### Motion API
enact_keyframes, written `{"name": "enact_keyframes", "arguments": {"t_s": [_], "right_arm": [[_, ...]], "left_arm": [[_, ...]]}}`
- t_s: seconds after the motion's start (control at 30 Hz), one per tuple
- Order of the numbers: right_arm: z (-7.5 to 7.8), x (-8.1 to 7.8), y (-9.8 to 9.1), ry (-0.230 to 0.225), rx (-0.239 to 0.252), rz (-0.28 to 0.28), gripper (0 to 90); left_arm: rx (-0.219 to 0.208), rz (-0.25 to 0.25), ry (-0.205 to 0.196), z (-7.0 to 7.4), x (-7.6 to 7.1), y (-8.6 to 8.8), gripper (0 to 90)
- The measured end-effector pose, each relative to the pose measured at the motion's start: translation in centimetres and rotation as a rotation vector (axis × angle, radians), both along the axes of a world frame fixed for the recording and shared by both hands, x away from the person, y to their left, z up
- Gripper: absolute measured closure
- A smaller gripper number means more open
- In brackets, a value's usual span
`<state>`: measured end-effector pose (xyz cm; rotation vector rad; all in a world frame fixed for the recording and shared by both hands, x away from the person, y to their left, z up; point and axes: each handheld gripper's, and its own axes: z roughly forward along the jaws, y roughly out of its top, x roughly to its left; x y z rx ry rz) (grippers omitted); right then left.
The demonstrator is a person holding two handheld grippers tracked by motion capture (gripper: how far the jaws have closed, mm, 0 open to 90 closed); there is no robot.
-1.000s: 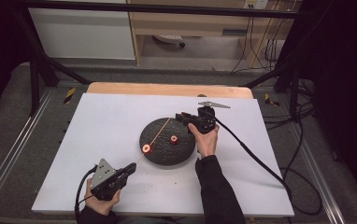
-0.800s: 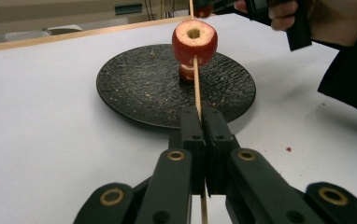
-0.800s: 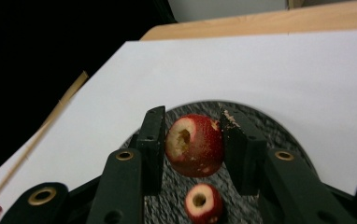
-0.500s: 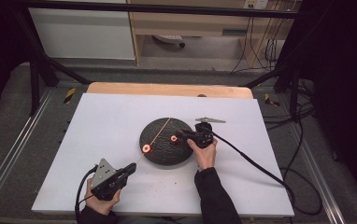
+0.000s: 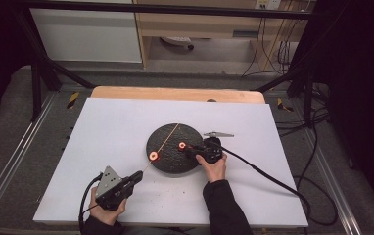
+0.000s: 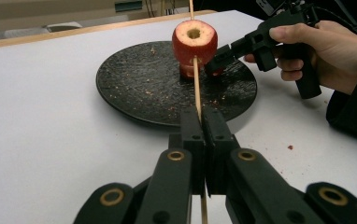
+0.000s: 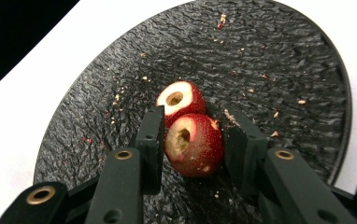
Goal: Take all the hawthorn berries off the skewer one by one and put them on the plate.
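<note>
In the high view, a round black textured plate [image 5: 174, 148] is seen at the middle of the white worktop [image 5: 106, 132]. A thin wooden skewer [image 5: 168, 138] is laid across the plate, and a small red cored fruit [image 5: 153, 155] is threaded on it above the plate's near-left rim. The left gripper [image 5: 135, 177] is held off the plate's near-left edge; the right gripper [image 5: 191, 150] is reached in over the plate's right part, at a second cored fruit [image 5: 182, 146].

In the left gripper view, the jaws are clenched on the skewer [image 6: 196, 84], which is run up through the threaded fruit [image 6: 194, 43] held above the plate [image 6: 139, 84]. The right gripper [image 6: 221, 56] is seen at the plate's far right.

In the right gripper view, the jaws are spread on either side of a red fruit with a pale cored hole [image 7: 194, 144] lying near the plate's middle; no contact can be confirmed. Another cored fruit [image 7: 180, 101] is touching it just behind.

The fruit is judged light, rounded and fairly firm, but hollowed, so crushing is likely under hard pressure, and the glossy skin may slip. It is best taken across its widest part, with the cored hole left free for the skewer. The skewer is judged stiff yet thin and easily snapped.
</note>
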<state>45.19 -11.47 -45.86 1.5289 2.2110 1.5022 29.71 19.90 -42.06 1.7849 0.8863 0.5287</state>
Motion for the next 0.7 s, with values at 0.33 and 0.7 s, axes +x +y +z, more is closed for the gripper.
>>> {"name": "enact_keyframes", "arguments": {"t_s": [0.33, 0.7], "right_arm": [[1.3, -0.6, -0.4, -0.059, -0.017, 0.009, 47.3], [3.6, -2.3, -1.1, -0.127, -0.020, 0.067, 18.2]], "left_arm": [[0.004, 0.000, -0.001, 0.0, 0.0, 0.0, 88.4], [0.006, 0.002, 0.002, -0.1, 0.1, -0.1, 88.4]]}}
